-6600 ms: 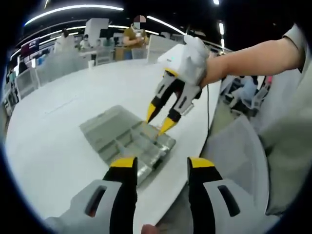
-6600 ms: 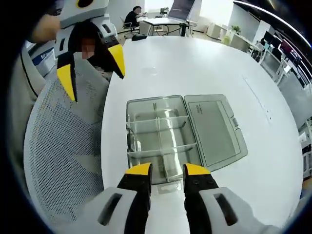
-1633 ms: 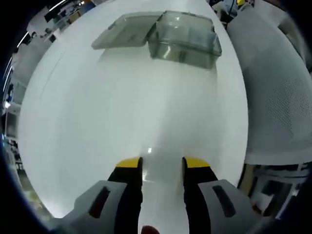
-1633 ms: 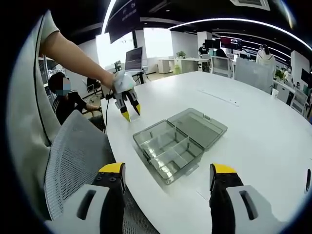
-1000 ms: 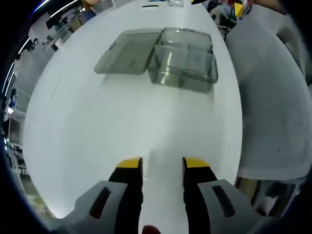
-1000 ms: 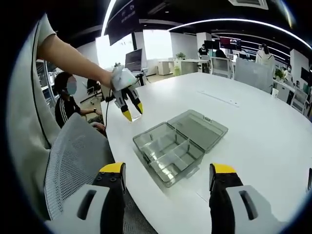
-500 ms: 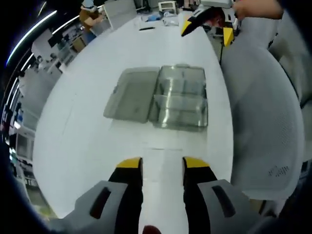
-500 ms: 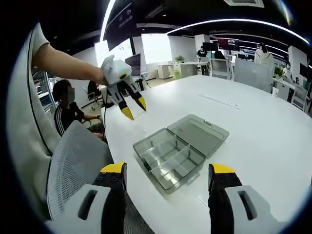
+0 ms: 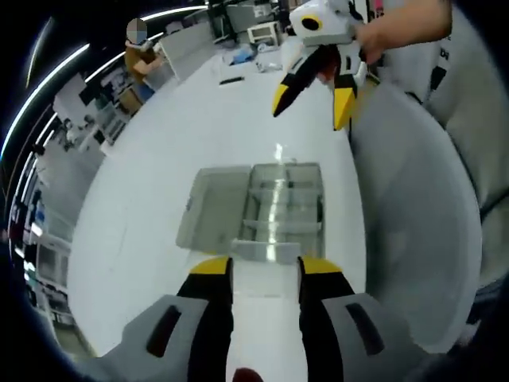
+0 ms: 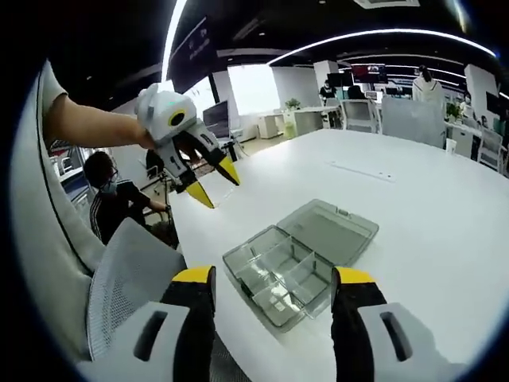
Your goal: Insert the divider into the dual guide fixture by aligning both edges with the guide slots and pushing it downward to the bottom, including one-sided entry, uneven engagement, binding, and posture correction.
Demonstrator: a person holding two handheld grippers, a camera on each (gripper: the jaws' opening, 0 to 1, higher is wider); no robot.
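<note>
A clear grey plastic box [image 9: 285, 208] lies open on the white table [image 9: 159, 159], its lid [image 9: 211, 208] flat beside it. Thin dividers stand inside the tray [image 10: 278, 272], splitting it into compartments. My left gripper [image 9: 264, 268] hangs above the table just short of the box, jaws apart, nothing between them. From the right gripper view, the left gripper [image 10: 212, 183] floats in the air above and left of the box. My right gripper [image 10: 274, 276] is wide open and bare, held high over the near side of the box. The right gripper [image 9: 312, 105] also hovers beyond the box.
A grey mesh chair [image 9: 413, 239] stands against the table edge beside the box. A person [image 10: 107, 203] sits behind the chair back [image 10: 119, 278]. Bare white tabletop [image 10: 429, 239] stretches beyond the lid [image 10: 338, 227]. Desks and people stand far off.
The left gripper has risen and come closer to the box. In the right gripper view it has climbed higher. The box has stayed put and both grippers have stayed open.
</note>
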